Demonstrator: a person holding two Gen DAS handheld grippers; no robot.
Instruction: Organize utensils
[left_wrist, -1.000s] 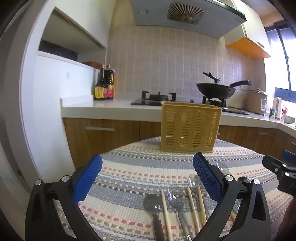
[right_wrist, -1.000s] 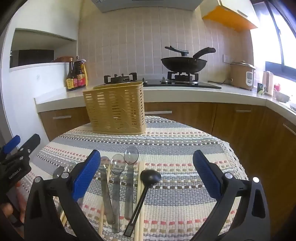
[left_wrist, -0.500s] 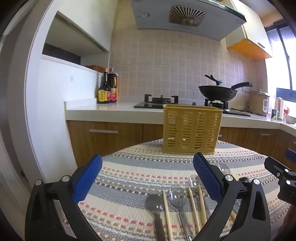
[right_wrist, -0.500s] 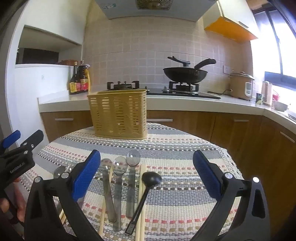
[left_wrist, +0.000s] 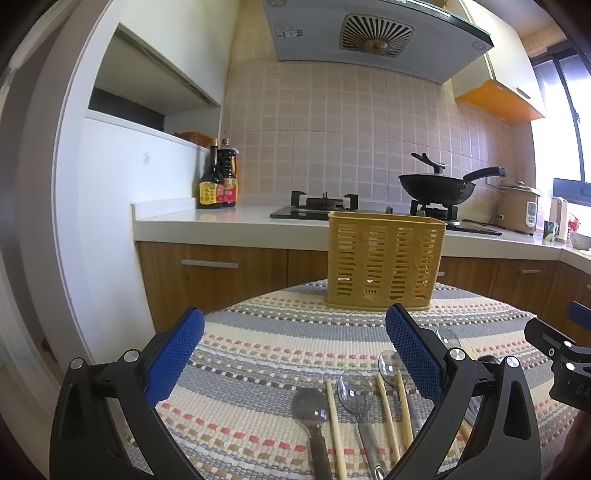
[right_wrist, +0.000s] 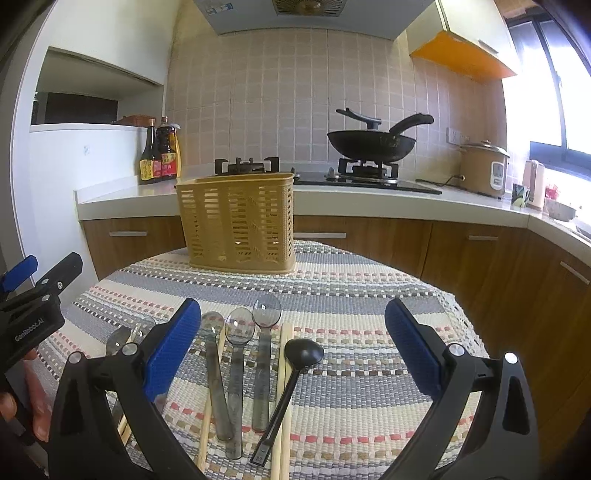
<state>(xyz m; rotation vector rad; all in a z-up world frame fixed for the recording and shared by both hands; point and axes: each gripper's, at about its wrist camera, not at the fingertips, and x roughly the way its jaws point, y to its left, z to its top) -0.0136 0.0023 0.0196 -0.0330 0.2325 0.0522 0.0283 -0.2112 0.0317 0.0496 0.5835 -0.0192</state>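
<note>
Right wrist, spoons (right_wrist: 240, 328) between parted jaws

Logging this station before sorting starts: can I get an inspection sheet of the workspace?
Surface: round table under a striped woven cloth.
Job's things: yellow basket upright at the far side; clear spoons, black spoon and chopsticks lying flat in a row at the near side.
Clutter: nothing seen.
Grippers: left gripper and right gripper both open, holding nothing.
Cables: one cord by the rice cooker.
Surroundings: counter with wok on the stove, sauce bottles.
</note>
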